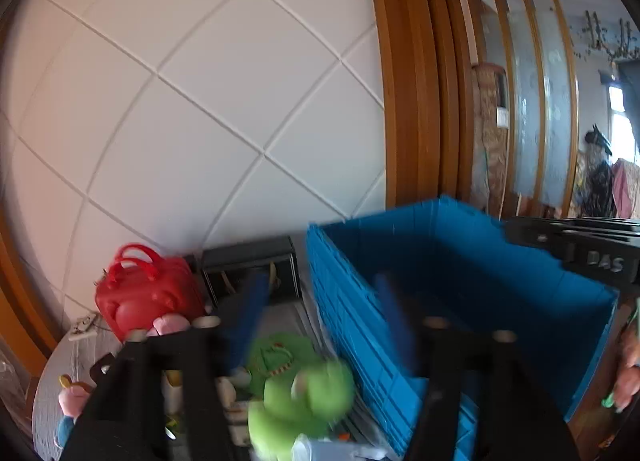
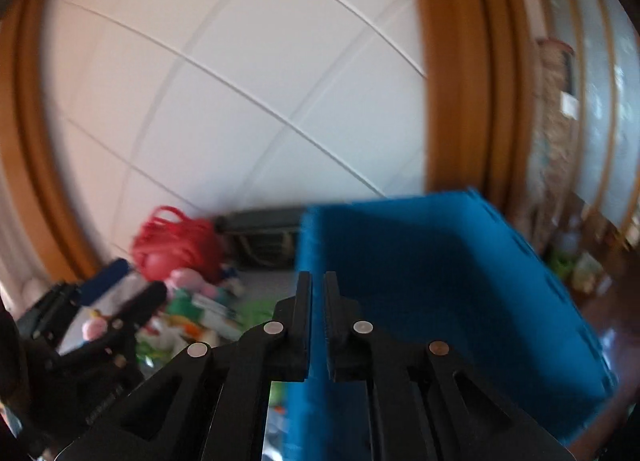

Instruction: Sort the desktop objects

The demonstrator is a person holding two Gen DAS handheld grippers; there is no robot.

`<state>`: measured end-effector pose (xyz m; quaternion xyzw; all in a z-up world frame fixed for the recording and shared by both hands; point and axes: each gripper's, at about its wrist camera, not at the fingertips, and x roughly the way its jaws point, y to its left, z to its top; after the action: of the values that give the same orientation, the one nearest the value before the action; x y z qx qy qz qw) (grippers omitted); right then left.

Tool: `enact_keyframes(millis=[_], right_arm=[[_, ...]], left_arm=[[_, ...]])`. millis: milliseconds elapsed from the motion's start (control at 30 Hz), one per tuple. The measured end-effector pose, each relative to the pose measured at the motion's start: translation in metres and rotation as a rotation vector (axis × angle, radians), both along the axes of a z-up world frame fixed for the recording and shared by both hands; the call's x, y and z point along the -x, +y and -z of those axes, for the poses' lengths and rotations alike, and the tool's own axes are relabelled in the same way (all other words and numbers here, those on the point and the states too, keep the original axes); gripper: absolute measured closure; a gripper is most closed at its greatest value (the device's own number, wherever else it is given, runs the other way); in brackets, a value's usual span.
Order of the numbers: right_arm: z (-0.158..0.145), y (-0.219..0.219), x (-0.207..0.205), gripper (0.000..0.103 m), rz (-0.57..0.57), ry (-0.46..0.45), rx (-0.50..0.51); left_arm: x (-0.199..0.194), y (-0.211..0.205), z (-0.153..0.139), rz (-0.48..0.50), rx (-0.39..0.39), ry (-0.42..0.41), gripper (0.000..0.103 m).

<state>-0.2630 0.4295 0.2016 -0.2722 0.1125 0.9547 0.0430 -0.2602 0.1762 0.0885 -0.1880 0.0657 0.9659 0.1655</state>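
Observation:
My left gripper [image 1: 320,301] stands open, its blue-padded fingers [image 1: 252,301] spread over the left wall of a blue plastic crate [image 1: 460,273]. A blurred green plush toy [image 1: 296,389] lies below, between the fingers, and the pads do not press on it. My right gripper [image 2: 318,289] is shut with nothing between its black fingers, and it hangs over the near left corner of the crate [image 2: 420,261]. Left of it, the left gripper [image 2: 138,279] shows above a pile of toys [image 2: 200,309]. The right gripper's black body [image 1: 560,245] crosses the crate's far right rim.
A red handbag [image 1: 148,293] and a dark box [image 1: 252,261] stand against the white tiled wall behind the toys. A pink doll [image 1: 70,397] lies at the grey table's left edge. A wooden door frame [image 1: 412,81] rises behind the crate. A hand [image 1: 628,361] shows at far right.

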Motion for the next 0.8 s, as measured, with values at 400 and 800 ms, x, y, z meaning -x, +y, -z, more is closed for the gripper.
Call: enact_keyframes(millis=[400, 800], right_arm=[[0.075, -0.053, -0.019, 0.049, -0.192, 0.002, 0.089], [0.206, -0.171, 0.029, 0.049, -0.354, -0.250, 0.069]], left_arm=[[-0.021, -0.111, 0.128, -0.257, 0.059, -0.216, 0.012], [-0.030, -0.169, 0.256, -0.318, 0.056, -0.525, 0.013]])
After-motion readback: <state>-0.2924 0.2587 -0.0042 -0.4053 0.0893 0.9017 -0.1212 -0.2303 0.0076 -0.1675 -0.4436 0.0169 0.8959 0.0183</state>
